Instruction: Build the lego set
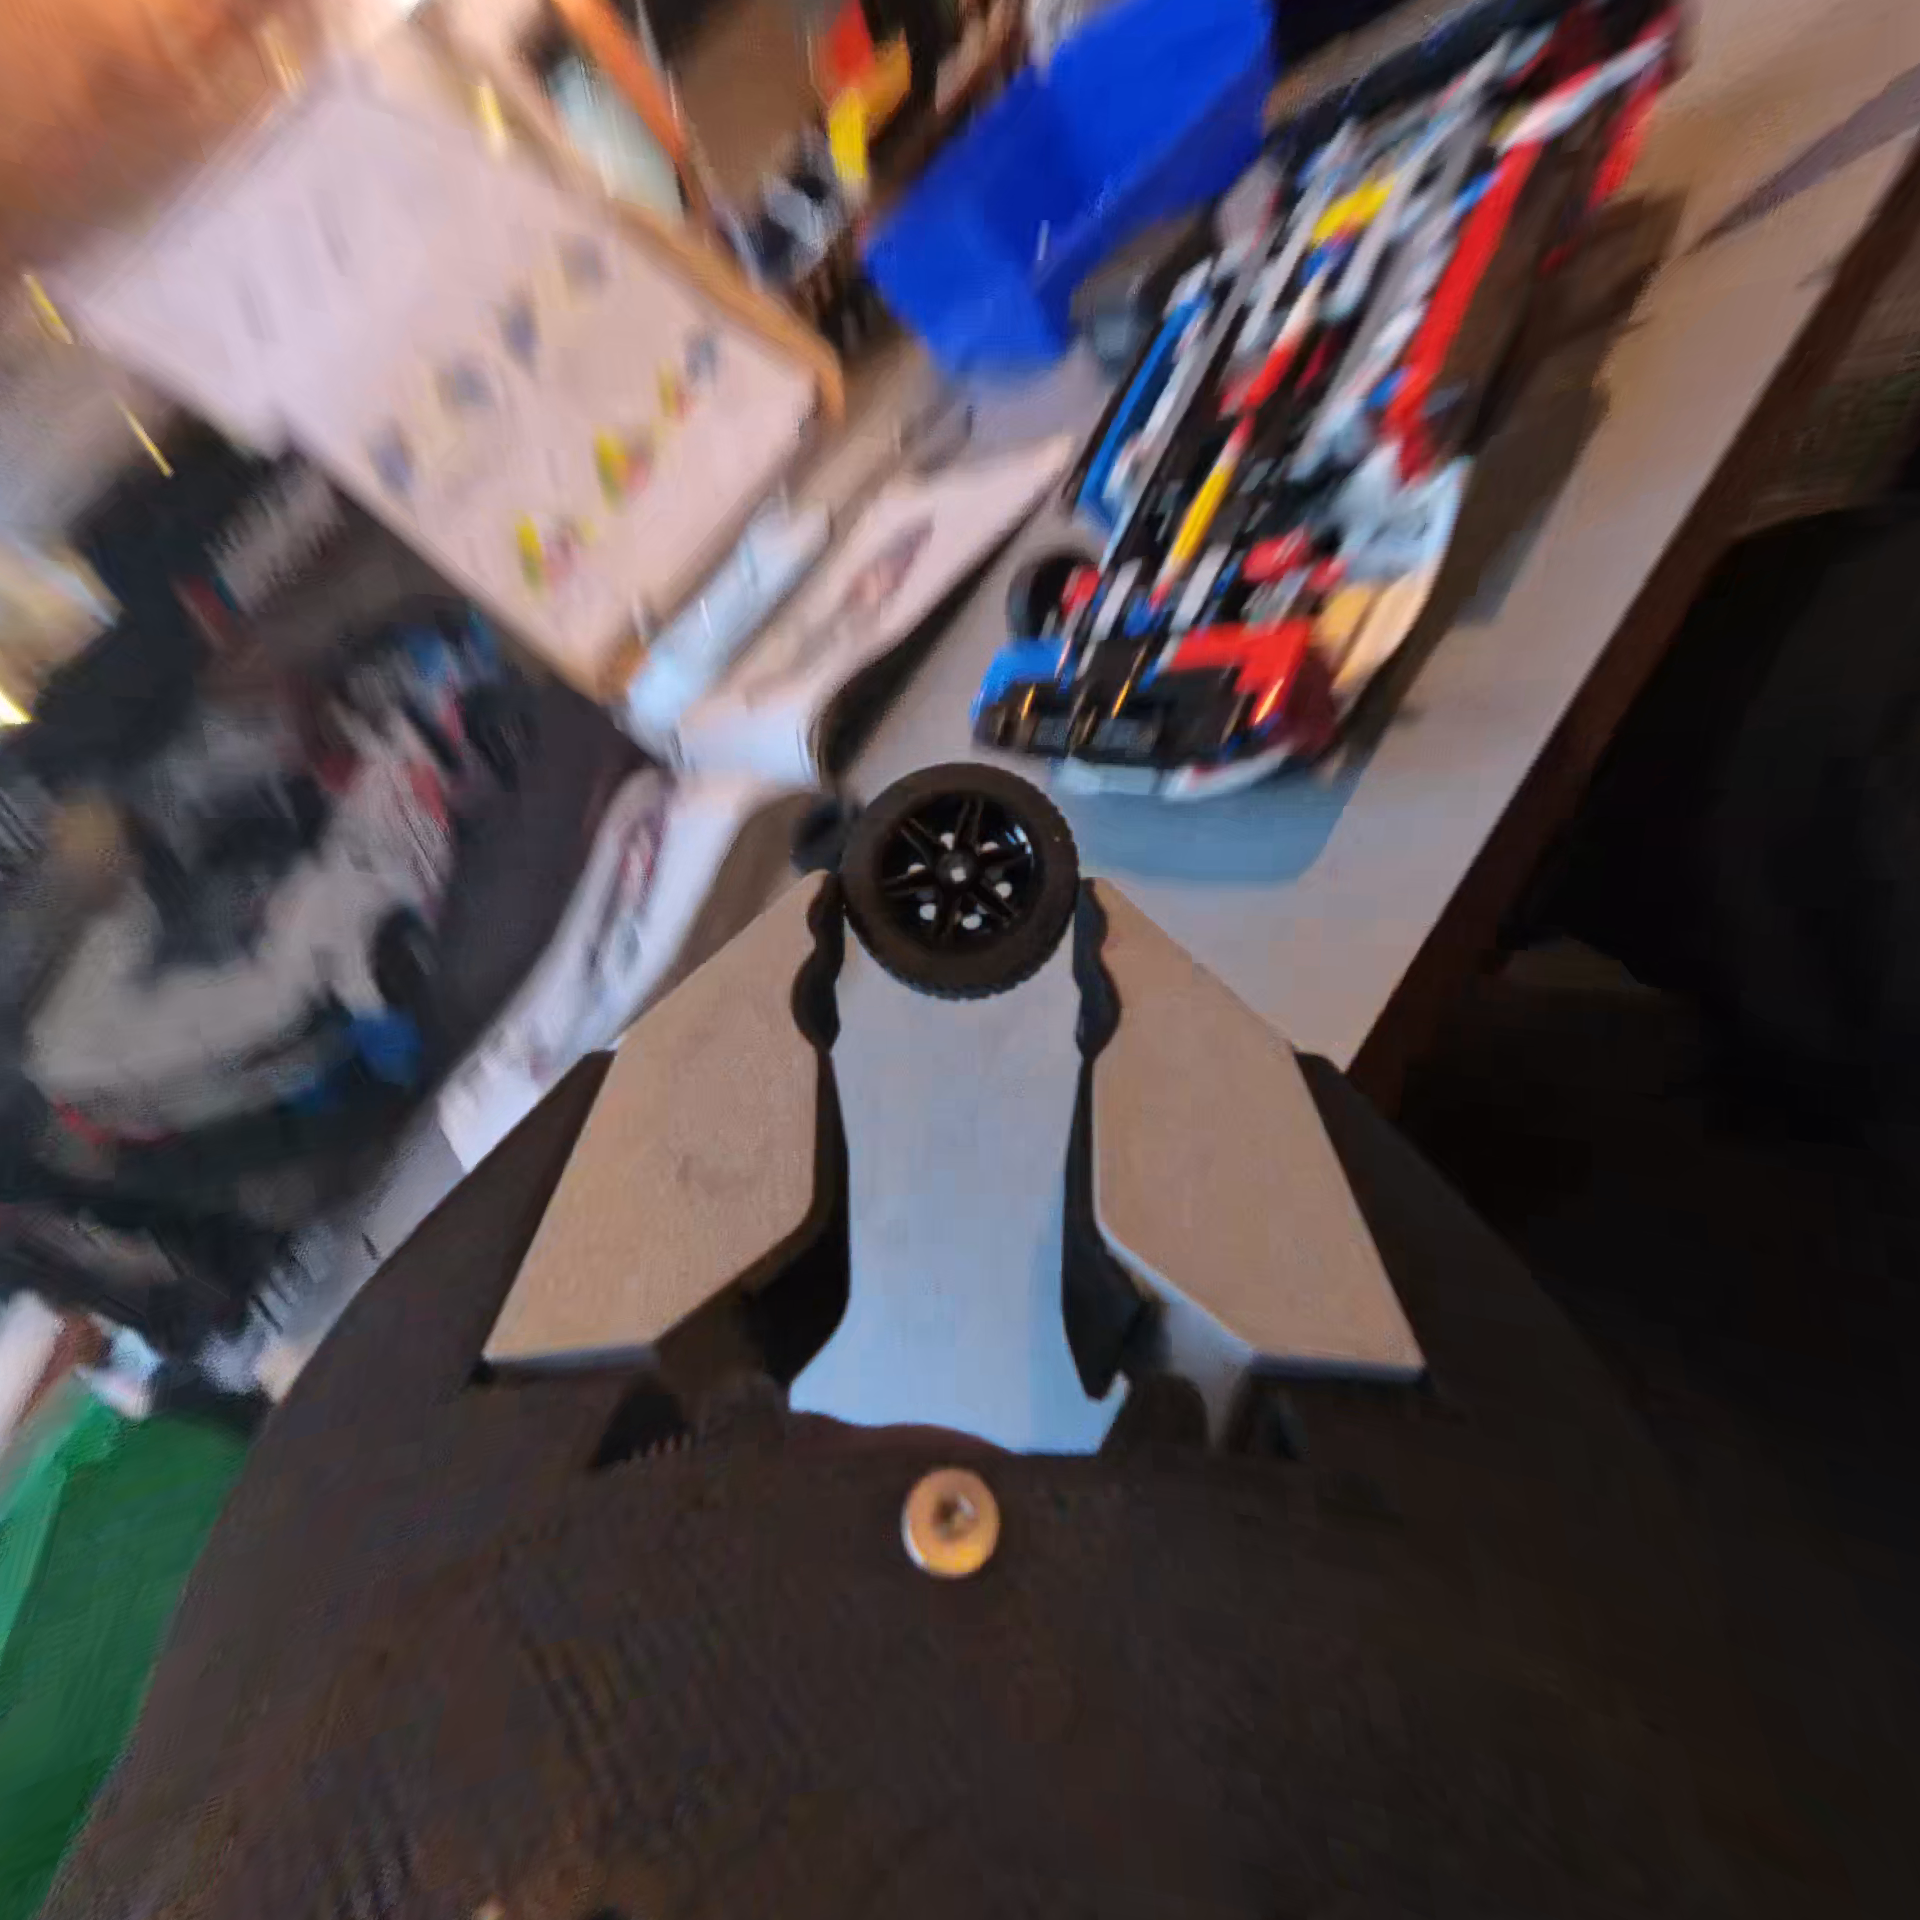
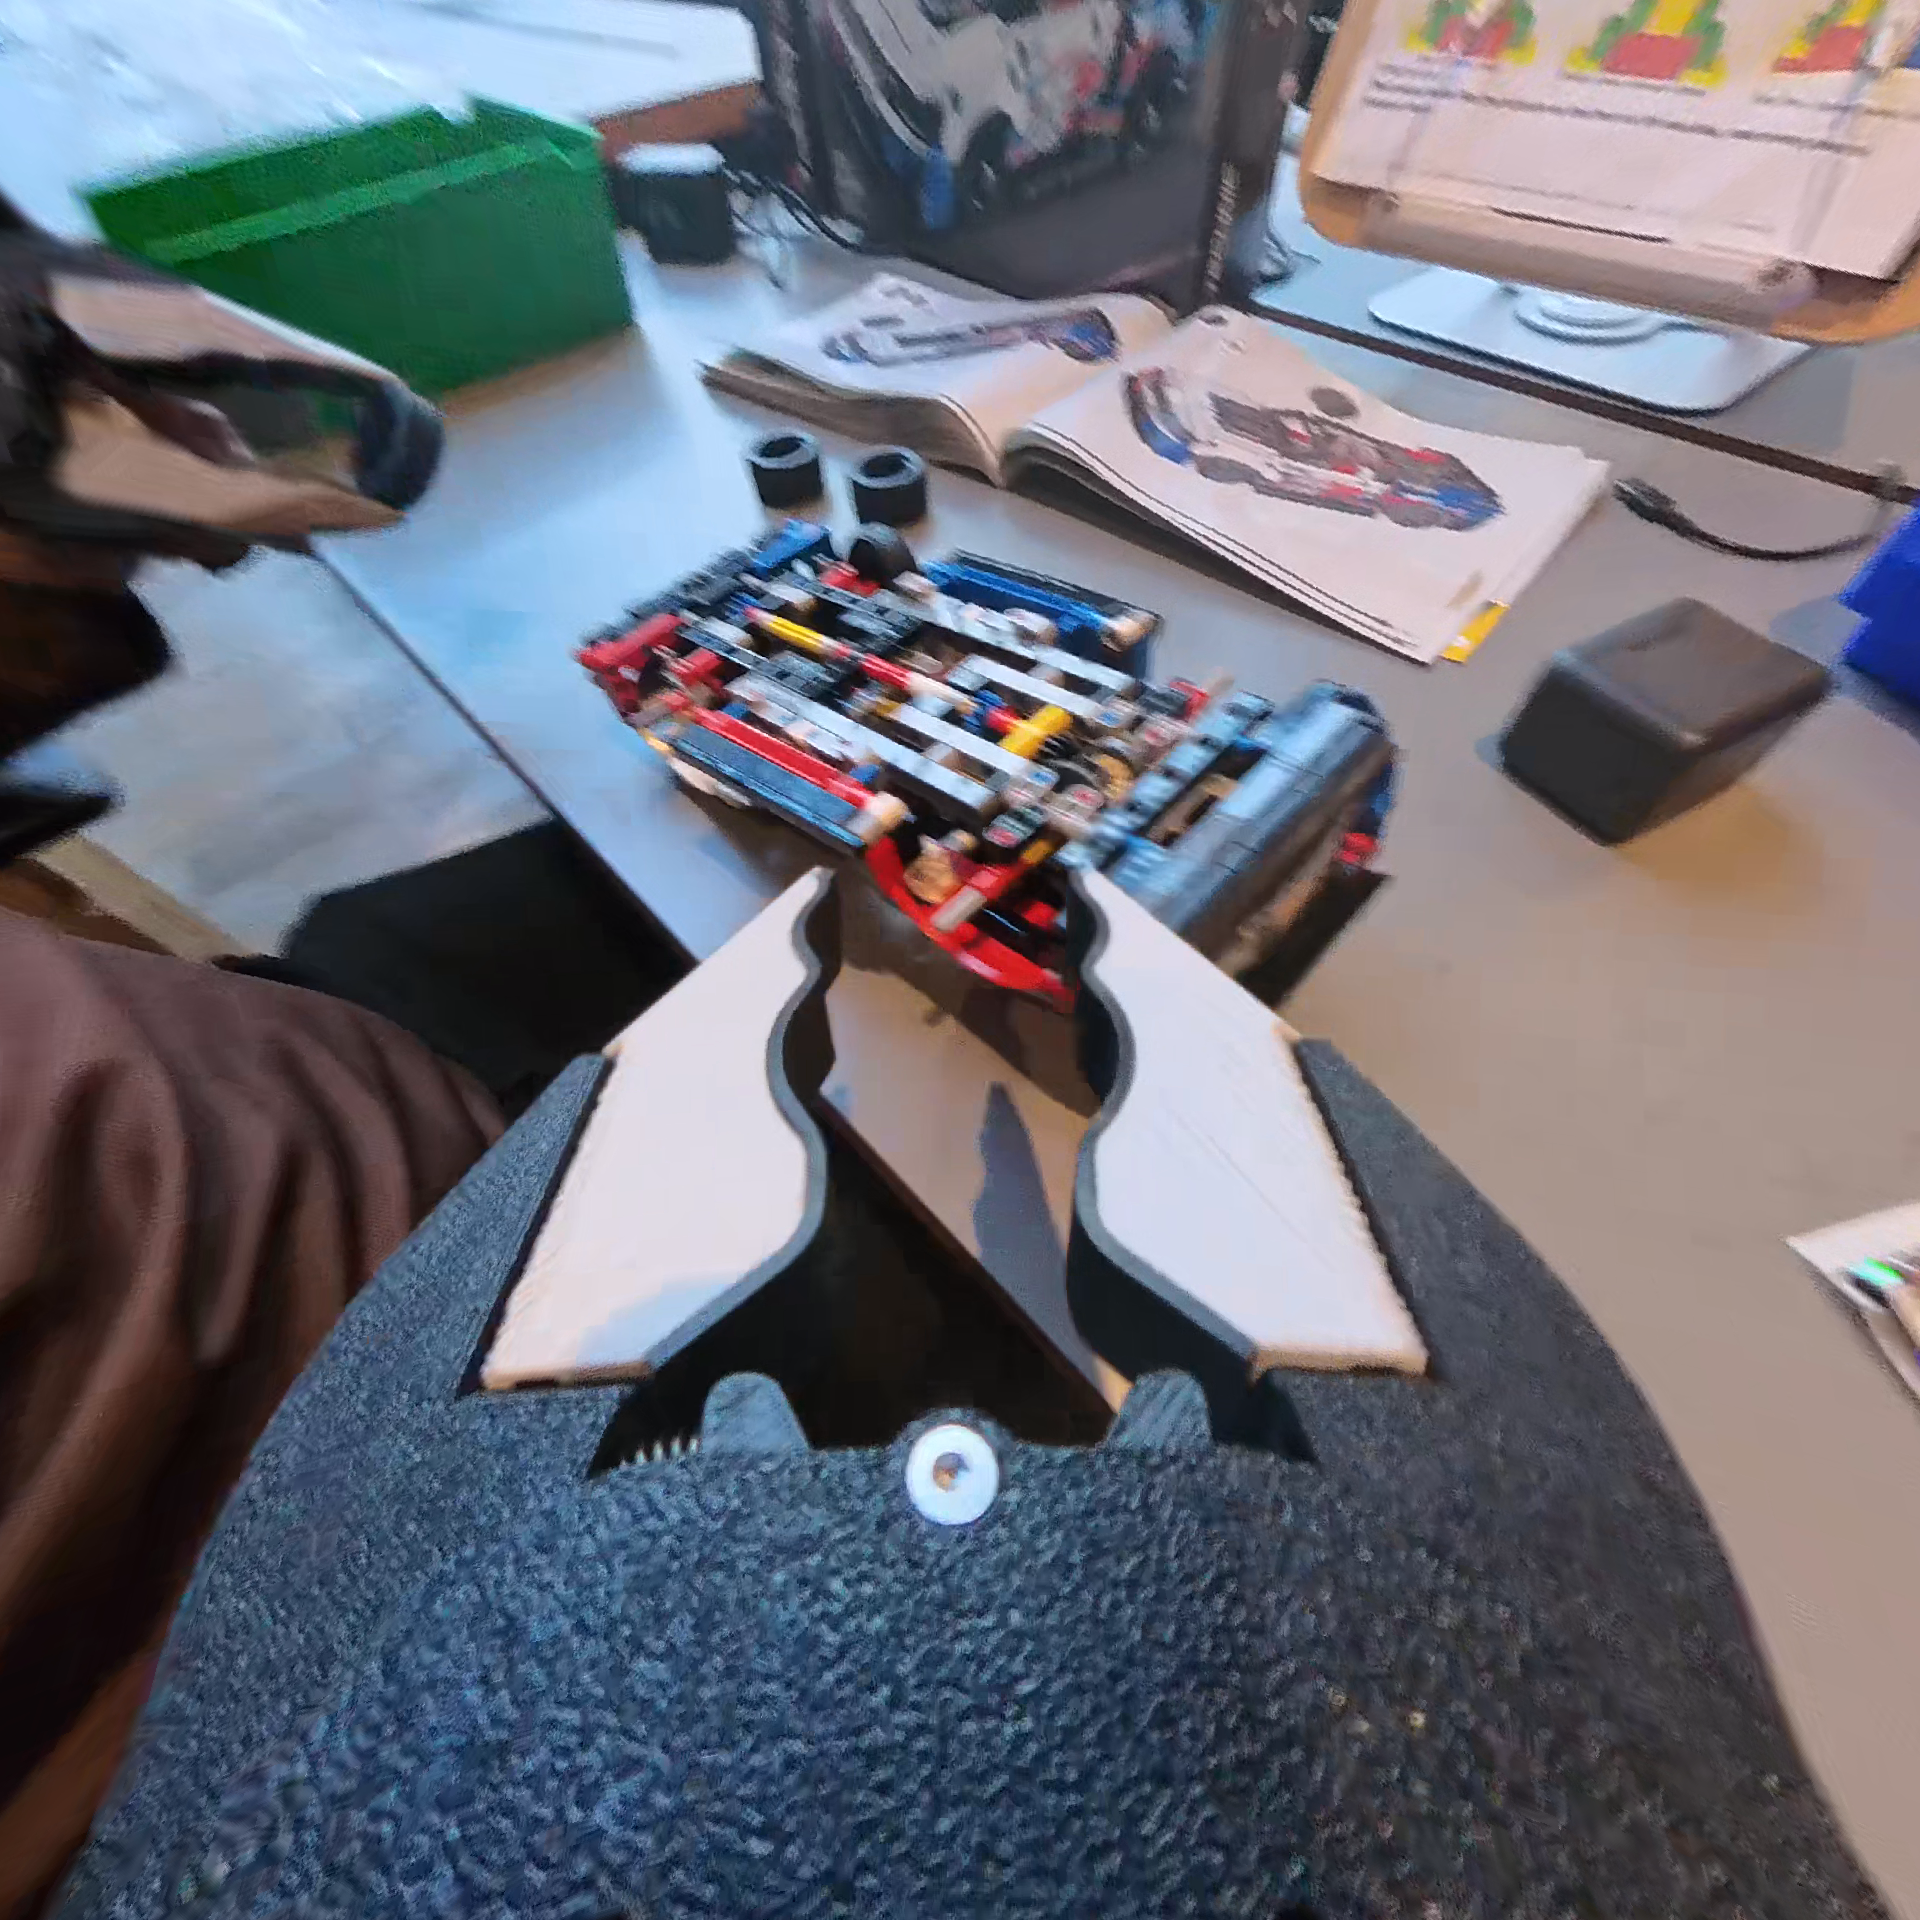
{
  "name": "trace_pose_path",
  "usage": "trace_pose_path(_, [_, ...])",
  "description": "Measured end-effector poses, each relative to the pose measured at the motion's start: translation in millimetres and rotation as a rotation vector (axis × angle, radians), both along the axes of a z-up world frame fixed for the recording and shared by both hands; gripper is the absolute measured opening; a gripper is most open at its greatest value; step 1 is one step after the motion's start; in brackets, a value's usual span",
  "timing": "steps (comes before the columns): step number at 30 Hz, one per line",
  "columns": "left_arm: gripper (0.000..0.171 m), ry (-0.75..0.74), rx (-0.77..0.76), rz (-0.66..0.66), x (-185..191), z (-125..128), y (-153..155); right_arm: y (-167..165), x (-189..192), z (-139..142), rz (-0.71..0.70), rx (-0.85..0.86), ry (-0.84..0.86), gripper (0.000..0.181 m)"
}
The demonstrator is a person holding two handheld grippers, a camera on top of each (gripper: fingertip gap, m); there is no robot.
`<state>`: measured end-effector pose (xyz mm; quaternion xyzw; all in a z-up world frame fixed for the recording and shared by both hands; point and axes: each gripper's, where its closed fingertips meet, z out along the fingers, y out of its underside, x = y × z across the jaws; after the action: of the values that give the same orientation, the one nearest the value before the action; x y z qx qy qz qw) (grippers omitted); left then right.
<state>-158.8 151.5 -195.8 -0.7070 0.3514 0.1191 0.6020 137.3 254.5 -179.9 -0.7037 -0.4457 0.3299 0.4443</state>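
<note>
Nearby — car [image 2: 966, 748] beside table edge [image 2: 499, 717]

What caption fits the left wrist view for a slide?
Left gripper holds a black wheel above the grey table, with the upturned lego car chassis lying ahead.

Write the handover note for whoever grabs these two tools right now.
Left tool: shut on a black wheel, held in the air off the table's near edge.
Right tool: open, empty, hovering just short of the car's red end.
Car: lies underside up on the table. One wheel sits at its far end.
Two loose tyres stand beside the open manual.
Done: chassis mostly built.
Left: probably fit the held wheel, then the remaining ones.
</note>
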Motion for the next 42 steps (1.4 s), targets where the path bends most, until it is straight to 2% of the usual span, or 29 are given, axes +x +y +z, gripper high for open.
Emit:
trace_pose_path(2, [0.042, 0.144, 0.161, -0.114, 46, 14, -11, -22, -19, 9, 0.089, -0.044, 0.087, 0.032])
trace_pose_path(4, [0.042, 0.266, 0.281, -0.192, 83, 18, -18, -47, -40, 16, 0.194, -0.098, 0.154, 0.029])
trace_pose_path(7, [0.041, 0.303, 0.373, -0.288, 122, 18, -23, -80, -71, 17, 0.349, -0.166, 0.168, 0.032])
trace_pose_path(10, [0.041, 0.355, 0.463, -0.295, 131, 23, -17, -96, -96, 9, 0.433, -0.139, 0.123, 0.034])
trace_pose_path(12, [0.041, 0.294, 0.484, -0.229, 107, 35, -3, -97, -105, 0, 0.45, -0.068, 0.077, 0.035])
trace_pose_path(15, [0.041, 0.011, 0.315, -0.117, 41, 33, 28, -90, -102, -10, 0.463, 0.057, 0.009, 0.035])
trace_pose_path(18, [0.042, -0.124, 0.219, -0.083, -2, 22, 46, -69, -86, 3, 0.422, 0.179, -0.005, 0.035])
trace_pose_path(24, [0.042, -0.137, 0.171, -0.109, -16, 4, 89, 3, -68, 45, 0.27, 0.305, 0.039, 0.031])
trace_pose_path(26, [0.042, -0.153, 0.143, -0.15, -11, -4, 103, 30, -73, 49, 0.216, 0.284, 0.04, 0.029])
trace_pose_path(28, [0.041, -0.16, 0.117, -0.21, -4, -5, 111, 44, -89, 49, 0.232, 0.201, 0.052, 0.028])
trace_pose_path(30, [0.041, -0.187, 0.064, -0.296, 5, -4, 112, 48, -116, 43, 0.286, 0.116, 0.019, 0.034])
trace_pose_path(32, [0.041, -0.282, -0.055, -0.414, 12, -3, 107, 52, -145, 26, 0.341, 0.075, -0.084, 0.035])
trace_pose_path(34, [0.041, -0.381, -0.192, -0.465, 8, -6, 109, 58, -172, 3, 0.387, 0.066, -0.226, 0.033])
trace_pose_path(37, [0.041, -0.479, -0.323, -0.517, 3, -11, 115, 54, -202, -30, 0.532, -0.019, -0.391, 0.035])
trace_pose_path(39, [0.041, -0.494, -0.449, -0.575, 9, -22, 109, 47, -214, -43, 0.632, -0.082, -0.466, 0.042])
trace_pose_path(40, [0.041, -0.475, -0.476, -0.572, 8, -29, 110, 47, -218, -49, 0.658, -0.095, -0.506, 0.05])
trace_pose_path(42, [0.041, -0.464, -0.521, -0.578, 8, -35, 111, 46, -220, -56, 0.712, -0.113, -0.566, 0.051])
